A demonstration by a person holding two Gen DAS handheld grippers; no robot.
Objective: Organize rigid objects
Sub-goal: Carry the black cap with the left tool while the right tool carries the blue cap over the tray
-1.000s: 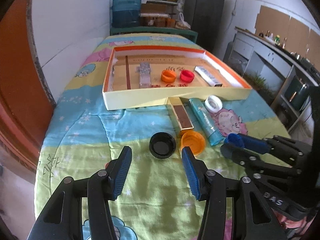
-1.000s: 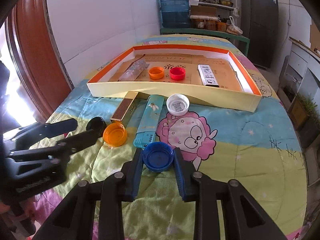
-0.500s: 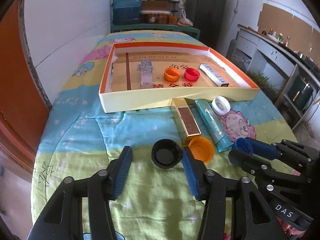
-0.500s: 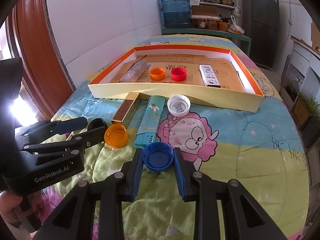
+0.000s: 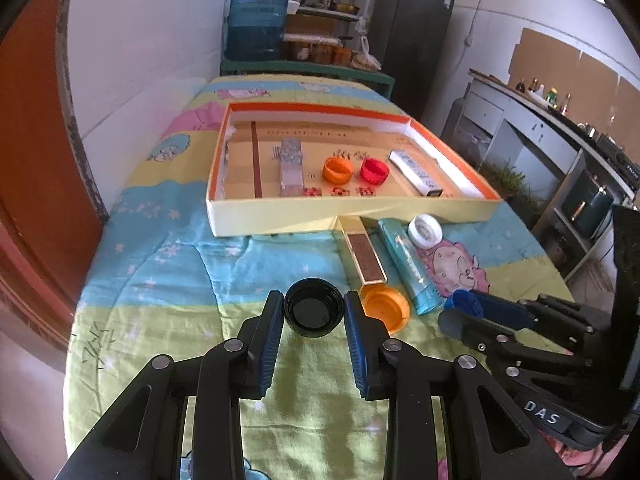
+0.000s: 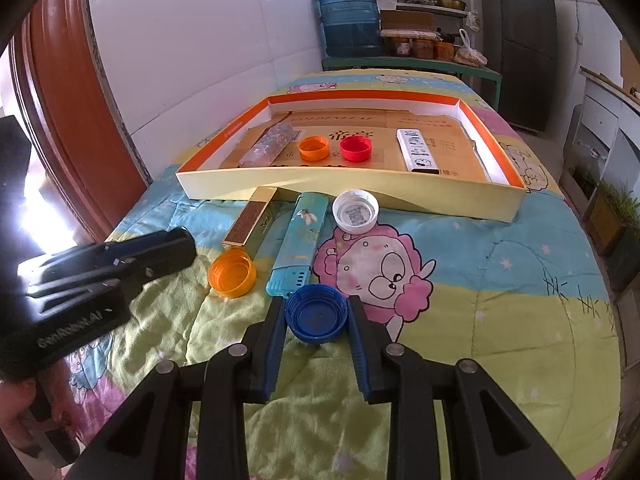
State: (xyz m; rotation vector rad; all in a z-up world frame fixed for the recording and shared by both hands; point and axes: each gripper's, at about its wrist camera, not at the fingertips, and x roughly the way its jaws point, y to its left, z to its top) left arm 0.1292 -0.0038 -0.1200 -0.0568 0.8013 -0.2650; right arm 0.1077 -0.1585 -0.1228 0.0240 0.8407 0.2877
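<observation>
Left gripper (image 5: 314, 312) closing on black cap (image 5: 314, 312); right gripper (image 6: 316, 314) grips blue cap (image 6: 316, 314)

I see bright daylight; glare blows out the doorway (image 6: 38, 216) at left, edges bend, and corners vignette black.

Cannot read the smeared lettering on the blurred left gripper (image 6: 186, 248) in the right wrist view. Closes its jaws with the black cap (image 5: 314, 312) between them, yet hides that cap entirely in that view. Shows only a sliver of the blue cap (image 5: 460, 303) behind the right gripper (image 5: 454, 314) in the left wrist view. Cuts off a hand (image 6: 16, 404) at the lower left edge. Cannot tell apart the jars (image 5: 320, 53) on the far shelf, nor the bottles (image 5: 546, 94) on the counter: too small. Cannot read the print on the floor of the tray (image 5: 352, 140).
</observation>
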